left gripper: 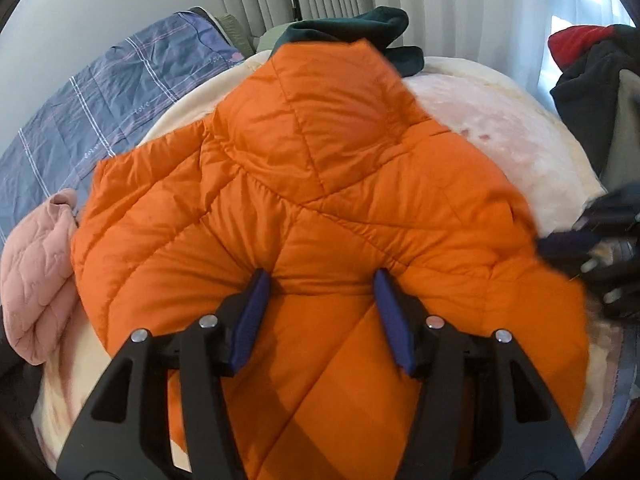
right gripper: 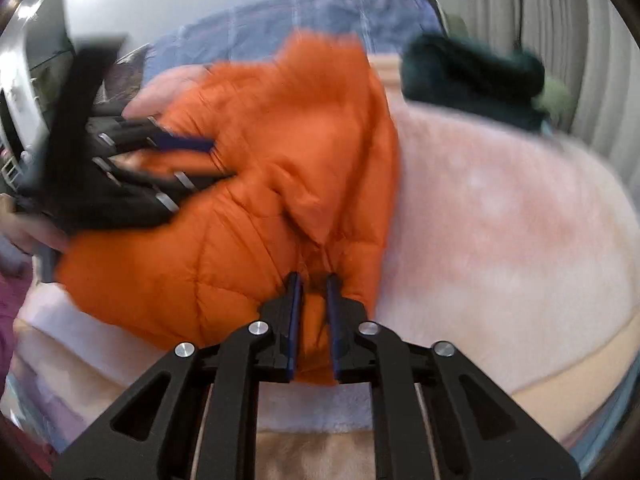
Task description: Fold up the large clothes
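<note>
Orange puffer jacket fills the centre of the left wrist view, spread over a pale pink blanket, its hood reaching toward the top of the frame. My left gripper stands about half open at lower centre, pads apart and pressing on nothing, with quilted fabric lying between and below them. At the right edge I make out the right gripper, dark and blurred, at the jacket's edge. A pink quilted garment lies at the left edge, a dark green one beyond the hood. To fold well, I judge my left side should pin or re-grip the body while the right carries its edge across, keeping the puffy layers flat.

From the right wrist view, the jacket sits left of centre on the blanket. My right gripper is nearly closed, pinching a fold of orange fabric between its pads. My left gripper shows at the upper left, smeared by motion.

This whole view is blurred. The sleeves are tucked out of sight, and I cannot tell how many layers the pinch holds.
</note>
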Demonstrator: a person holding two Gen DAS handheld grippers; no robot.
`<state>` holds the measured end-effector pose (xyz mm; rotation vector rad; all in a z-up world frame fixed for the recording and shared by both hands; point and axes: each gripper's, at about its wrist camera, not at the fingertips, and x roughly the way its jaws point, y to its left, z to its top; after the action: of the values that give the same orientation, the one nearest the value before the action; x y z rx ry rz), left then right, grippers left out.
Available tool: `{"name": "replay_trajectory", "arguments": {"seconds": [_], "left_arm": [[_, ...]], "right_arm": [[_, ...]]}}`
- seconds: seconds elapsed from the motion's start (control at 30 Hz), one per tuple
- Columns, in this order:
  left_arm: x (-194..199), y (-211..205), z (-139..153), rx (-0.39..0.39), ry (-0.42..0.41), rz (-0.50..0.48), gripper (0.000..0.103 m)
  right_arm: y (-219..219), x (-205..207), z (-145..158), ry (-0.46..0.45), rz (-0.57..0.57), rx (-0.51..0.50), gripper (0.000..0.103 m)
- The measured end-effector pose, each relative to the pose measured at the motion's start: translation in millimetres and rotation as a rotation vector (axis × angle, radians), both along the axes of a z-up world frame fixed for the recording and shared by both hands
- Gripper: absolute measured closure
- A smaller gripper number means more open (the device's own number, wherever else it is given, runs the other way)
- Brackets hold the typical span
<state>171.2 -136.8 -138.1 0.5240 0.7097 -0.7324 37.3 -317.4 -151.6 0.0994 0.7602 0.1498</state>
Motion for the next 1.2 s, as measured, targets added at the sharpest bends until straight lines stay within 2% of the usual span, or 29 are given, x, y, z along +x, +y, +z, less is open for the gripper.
{"name": "replay_trajectory", "arguments": {"seconds": [0.07,0.13,0.2,0.27,0.33,0.4,0.43,0.47,0.57,0.67,0.7,0.77,0.83,0.9,0.93,1.0,1.07,1.13,1.2], "left_arm": [[-2.9,1.0,-0.6,0.004,-0.016,0.007,0.047],[-2.9,3.5,0.6,-0.007,-0.010,0.015,0.047],[-3.3,5.1,0.5,-0.016,-0.007,0.015,0.047],[-1.4,6.0,0.9,-0.027,-0.001,0.015,0.047],[-1.0,6.6,0.8,-0.034,0.003,0.014,0.047],[-1.1,7.6,1.1,-0.037,0.002,0.013,0.047],[-2.1,7.7,0.8,-0.044,0.003,0.011,0.047],[-2.2,7.9,0.0,-0.047,0.006,0.008,0.047],[-2.8,6.4,-1.6,-0.034,-0.002,-0.002,0.047],[1.1,5.7,0.0,-0.030,0.020,-0.013,0.047],[1.5,6.0,-0.1,-0.027,0.024,-0.018,0.047],[1.7,4.9,-0.2,-0.021,0.032,-0.027,0.047],[2.7,5.7,0.0,-0.020,0.039,-0.031,0.047],[2.4,7.5,-0.1,-0.019,0.043,-0.031,0.047],[1.6,8.0,-0.2,-0.017,0.044,-0.034,0.047],[0.9,10.3,-0.8,-0.018,0.040,-0.040,0.047],[1.0,10.9,-1.8,-0.027,0.042,-0.037,0.047],[0.7,10.6,-2.5,-0.029,0.039,-0.035,0.047],[-0.8,11.1,-3.3,-0.030,0.034,-0.035,0.047]], "right_arm": [[-0.3,1.4,9.9,0.015,-0.008,0.008,0.093],[2.6,-1.0,26.9,-0.005,-0.013,-0.041,0.093],[5.6,-10.7,52.3,-0.096,-0.002,-0.041,0.092],[15.3,-18.6,71.5,-0.180,0.056,-0.009,0.090],[29.6,-14.2,67.4,-0.168,0.117,-0.015,0.090],[41.8,3.3,33.3,-0.055,0.111,-0.076,0.089],[42.2,10.3,15.0,-0.022,0.094,-0.068,0.091],[42.4,10.1,7.3,-0.034,0.081,-0.056,0.091],[53.2,-2.7,22.5,-0.088,0.051,-0.082,0.089],[72.6,-24.5,39.0,-0.153,0.226,0.051,0.089],[86.0,-28.9,39.1,-0.149,0.309,0.073,0.089],[106.4,-26.6,32.1,-0.133,0.394,0.081,0.089],[120.7,-7.6,11.8,-0.078,0.359,0.066,0.089],[126.9,19.2,-18.9,0.047,0.334,0.083,0.096],[125.5,24.6,-24.5,0.063,0.335,0.111,0.099],[119.8,28.4,-17.7,0.101,0.340,0.153,0.099],[116.5,23.0,-7.6,0.106,0.345,0.139,0.099],[109.0,8.2,14.9,0.048,0.354,0.117,0.097],[93.4,-5.1,45.2,-0.071,0.324,0.094,0.095]]}}
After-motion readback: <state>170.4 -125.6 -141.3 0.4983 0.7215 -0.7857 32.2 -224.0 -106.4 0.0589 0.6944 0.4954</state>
